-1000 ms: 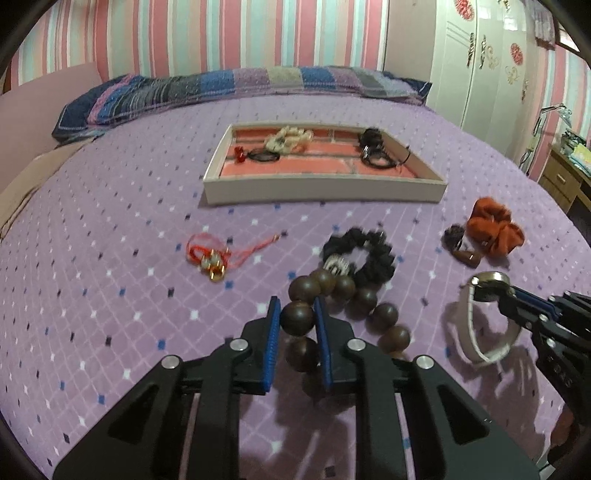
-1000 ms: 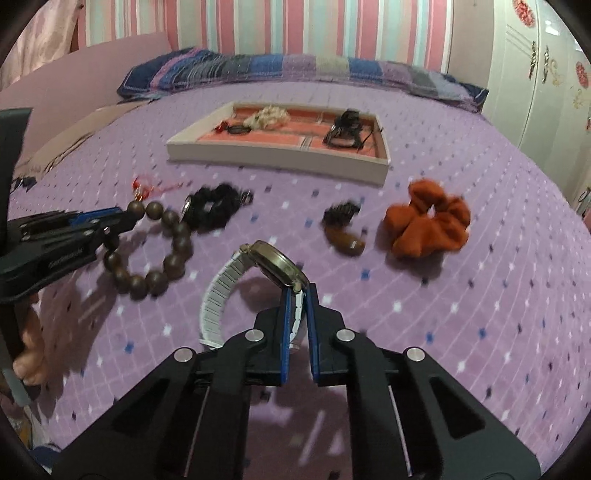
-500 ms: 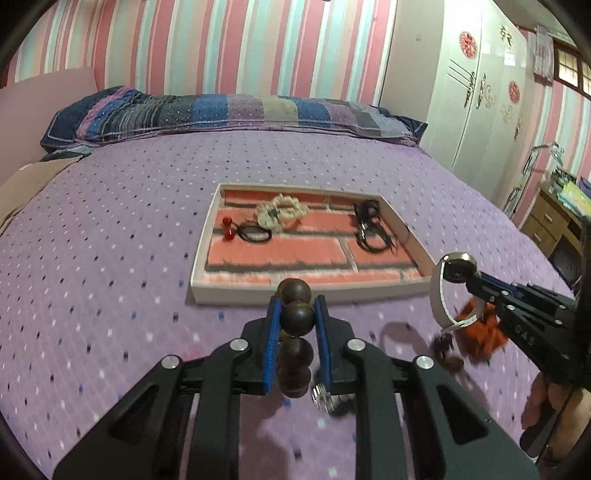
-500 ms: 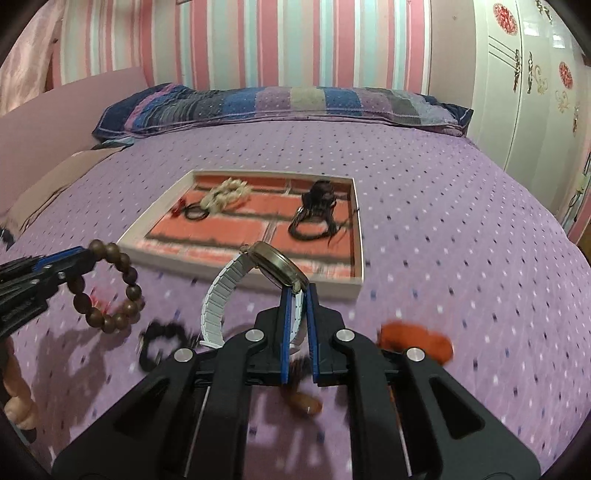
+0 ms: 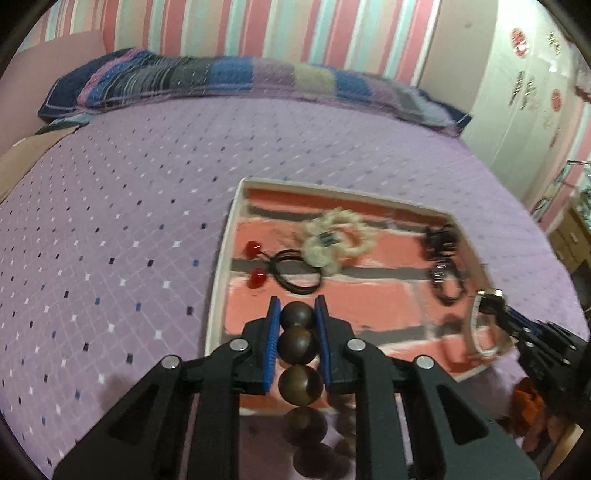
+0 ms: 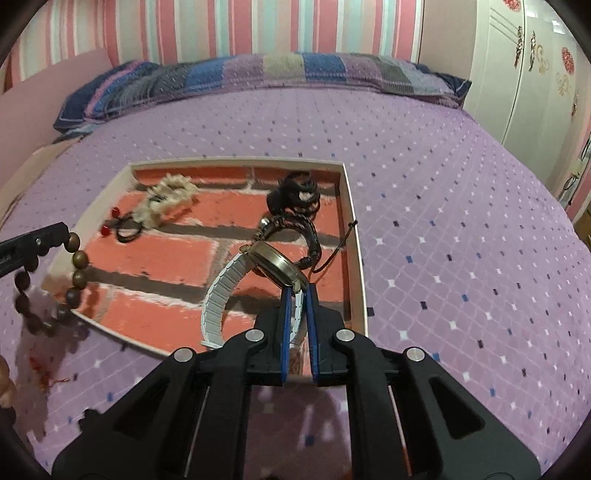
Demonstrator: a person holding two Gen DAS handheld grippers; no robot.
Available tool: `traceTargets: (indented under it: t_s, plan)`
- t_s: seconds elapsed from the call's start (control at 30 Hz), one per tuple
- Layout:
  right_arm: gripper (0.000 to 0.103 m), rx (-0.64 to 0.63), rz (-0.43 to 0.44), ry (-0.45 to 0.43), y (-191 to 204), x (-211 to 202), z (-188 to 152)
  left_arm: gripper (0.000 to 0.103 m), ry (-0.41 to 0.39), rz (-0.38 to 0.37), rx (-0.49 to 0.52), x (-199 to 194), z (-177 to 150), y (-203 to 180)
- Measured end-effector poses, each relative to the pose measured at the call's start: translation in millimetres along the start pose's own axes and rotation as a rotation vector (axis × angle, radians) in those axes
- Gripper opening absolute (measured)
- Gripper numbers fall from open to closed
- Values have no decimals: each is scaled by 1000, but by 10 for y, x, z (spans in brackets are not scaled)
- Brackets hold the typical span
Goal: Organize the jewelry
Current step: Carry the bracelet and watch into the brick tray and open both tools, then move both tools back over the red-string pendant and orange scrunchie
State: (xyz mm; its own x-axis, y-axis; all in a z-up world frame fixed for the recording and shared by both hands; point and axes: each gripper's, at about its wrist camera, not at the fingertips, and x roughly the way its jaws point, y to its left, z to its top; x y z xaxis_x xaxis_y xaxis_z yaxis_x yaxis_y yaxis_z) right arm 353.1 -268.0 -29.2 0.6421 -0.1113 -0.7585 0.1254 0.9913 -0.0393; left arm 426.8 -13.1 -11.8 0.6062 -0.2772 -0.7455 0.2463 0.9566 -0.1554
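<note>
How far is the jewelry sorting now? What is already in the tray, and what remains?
Already in the tray: a cream scrunchie, a black hair tie with red beads and dark bracelets. In hand: the left gripper holds the wooden bead bracelet and the right gripper holds the white-strap watch, both over the tray, not released. Left: an orange scrunchie remains on the bed.

A home bedroom. A bed point(image 6: 443, 184) with a purple diamond-patterned cover fills the view ahead of each tool; a long striped pillow point(image 6: 258, 74) lies across its far end. Behind it stands a wall point(image 5: 258, 29) papered in pink, white and teal stripes. A white wardrobe point(image 6: 535, 74) with ornamental handles stands far right, and a wooden drawer unit point(image 5: 569, 236) is right of the bed.
</note>
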Motion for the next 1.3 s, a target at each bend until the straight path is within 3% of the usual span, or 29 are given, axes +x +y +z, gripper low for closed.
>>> traceTargets:
  t_s: [0.17, 0.67, 0.83, 0.87, 0.97, 1.0, 1.07, 1.13, 1.17, 1.2, 1.3]
  plan:
    - [9, 15, -19, 23, -39, 200, 27, 20, 37, 88, 19, 336, 82, 109]
    - [12, 16, -24, 48, -54, 387, 121, 20, 59, 94, 40, 553, 29, 61]
    - [38, -7, 3, 47, -17, 264, 130, 21, 32, 81, 53, 340, 72, -23]
    - [44, -17, 6, 40, -17, 191, 140, 27, 31, 77, 56, 285, 81, -32]
    - [66, -39, 26, 14, -51, -38, 151, 55, -4, 85, 68, 0, 58, -39]
    - [69, -47, 32, 3, -85, -147, 148, 60, -21, 89, 69, -123, 32, -25]
    - [83, -48, 52, -29, -189, -387, 122, 61, -46, 98, 76, -364, -31, 14]
    - [93, -34, 59, -57, -302, -580, 81, 71, -77, 132, 89, -639, -142, 66]
    - [97, -23, 56, -73, -368, -672, 53, 81, -94, 147, 87, -731, -189, 89]
    - [97, -6, 51, -91, -449, -786, 4, 85, -127, 168, 79, -881, -280, 127]
    - [99, 29, 48, -125, -647, -1004, -149, 86, -164, 179, 61, -1128, -527, 224]
